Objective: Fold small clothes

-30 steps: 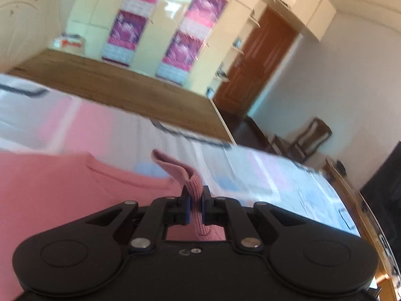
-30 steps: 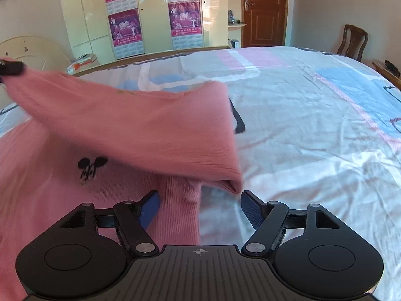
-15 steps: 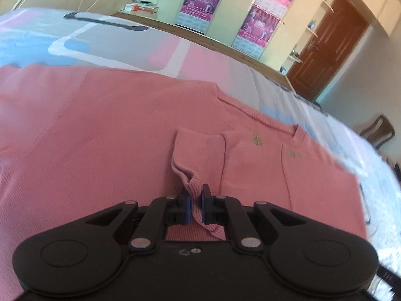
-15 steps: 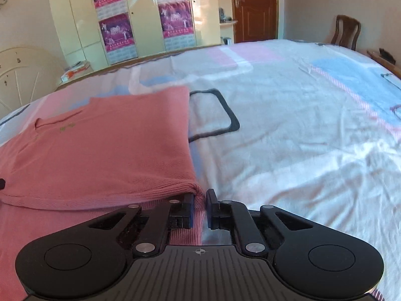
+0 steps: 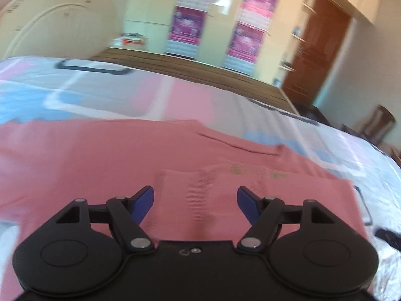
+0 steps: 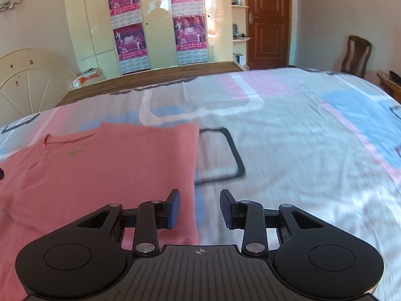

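Pink knit sweater [image 6: 105, 165] lies flat on the bed [image 6: 300, 135], on the left part of the bedsheet as seen from the right wrist cam, w/ its right side folded over onto the body so the right edge is a straight fold line. Neckline toward the far edge of the bed, small greenish embroidery just below the collar. In the left cam the same sweater [image 5: 100, 155] fills the mid frame, ribbed cuff of the folded sleeve lying on top of the body right ahead of the fingers; pic is motion-blurred so fine detail unclear.

Left gripper [image 5: 195, 198]: jaws spread wide, nothing between the blue pads, hanging over the sweater above the cuff; can't tell if touching fabric.

Right gripper [image 6: 200, 207]: jaws apart, nothing pinched, straddling the sweater's folded right edge near the hem corner, left pad over pink fabric, right pad over bare sheet.

Bedsheet is patchwork print, pink/blue/grey blocks w/ a black rounded-rectangle outline [image 6: 220, 158] just beside the sweater's right edge.

Beyond the far edge of the bed: cream wardrobe [image 6: 155, 25] w/ purple posters [image 6: 129, 42], brown door [image 6: 269, 22], wooden chair [image 6: 356, 55] near the right side, cream headboard [image 6: 27, 82] at the left.
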Available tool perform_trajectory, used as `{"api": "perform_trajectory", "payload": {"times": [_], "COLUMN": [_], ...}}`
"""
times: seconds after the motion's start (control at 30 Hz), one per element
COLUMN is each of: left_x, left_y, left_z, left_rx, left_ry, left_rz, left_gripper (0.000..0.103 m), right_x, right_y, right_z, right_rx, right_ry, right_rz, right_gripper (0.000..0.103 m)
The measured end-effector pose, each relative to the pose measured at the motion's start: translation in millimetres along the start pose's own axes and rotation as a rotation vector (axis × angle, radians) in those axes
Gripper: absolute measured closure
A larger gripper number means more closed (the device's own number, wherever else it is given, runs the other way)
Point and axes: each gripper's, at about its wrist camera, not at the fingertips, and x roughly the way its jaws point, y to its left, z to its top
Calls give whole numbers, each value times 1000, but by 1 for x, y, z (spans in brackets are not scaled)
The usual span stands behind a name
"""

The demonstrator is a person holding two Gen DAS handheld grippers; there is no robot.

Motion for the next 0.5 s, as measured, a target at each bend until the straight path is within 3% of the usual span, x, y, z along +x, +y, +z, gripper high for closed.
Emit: {"api": "perform_trajectory", "payload": {"times": [0.1, 0.27, 0.33, 0.5], "left_x": [26, 55, 56, 56], "left_y": [-15, -1, 1, -6], "left_z": [-1, -10, -12, -12], "left_rx": [26, -44, -13, 53], "left_ry": [37, 119, 114, 140], "left_rz": [-22, -4, 8, 30], "left_gripper": [31, 31, 31, 30], "right_x": [28, 68, 81, 108], "right_y": [8, 4, 6, 1], "right_z": [16, 43, 51, 48], "right_rx": [-36, 27, 14, -56], "right_ry": [17, 47, 51, 61], "right_rz": [18, 28, 20, -102], "right_gripper": [68, 68, 68, 68]}}
